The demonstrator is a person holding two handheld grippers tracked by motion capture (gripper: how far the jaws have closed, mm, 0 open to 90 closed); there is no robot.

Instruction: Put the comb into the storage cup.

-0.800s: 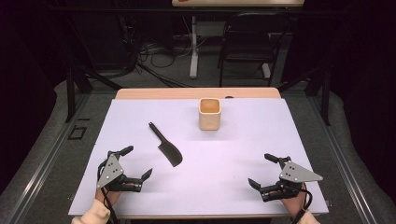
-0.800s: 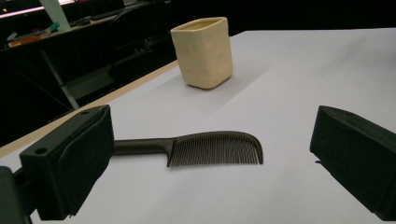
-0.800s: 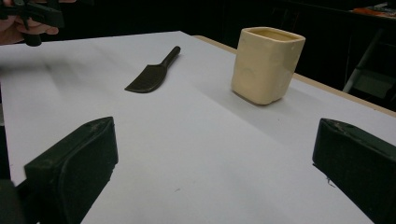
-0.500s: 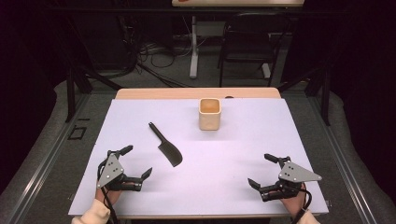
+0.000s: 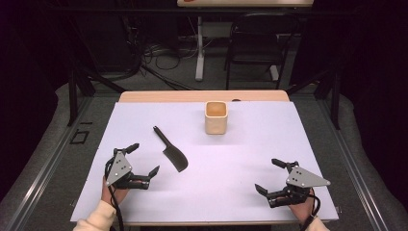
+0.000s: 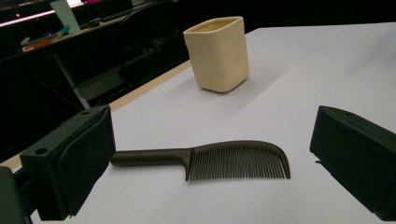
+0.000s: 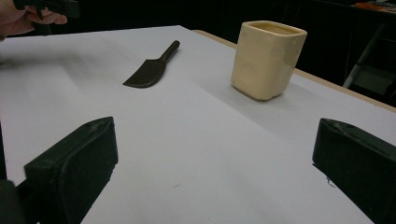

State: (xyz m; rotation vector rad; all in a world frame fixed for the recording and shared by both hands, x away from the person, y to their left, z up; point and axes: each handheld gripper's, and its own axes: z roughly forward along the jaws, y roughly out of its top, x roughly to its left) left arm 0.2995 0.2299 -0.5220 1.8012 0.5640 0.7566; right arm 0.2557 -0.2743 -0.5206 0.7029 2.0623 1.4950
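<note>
Nothing has shifted over the last moments: the dark plastic handled comb point(image 6: 219, 161) still lies flat, at seven o'clock from the cream square-sided ceramic cup point(image 5: 216, 117). The left gripper point(image 5: 140, 161) and right gripper point(image 5: 270, 176) stay wide open and empty at the near edge. No pick-up seems begun.

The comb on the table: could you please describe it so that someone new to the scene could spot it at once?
Start at the white table and find the cream cup near its far edge. Nearer the person and to the left of the cup, just ahead of the left gripper, lies the comb. It is the one dark, flat thing there, with a slim handle and fine teeth.
</note>
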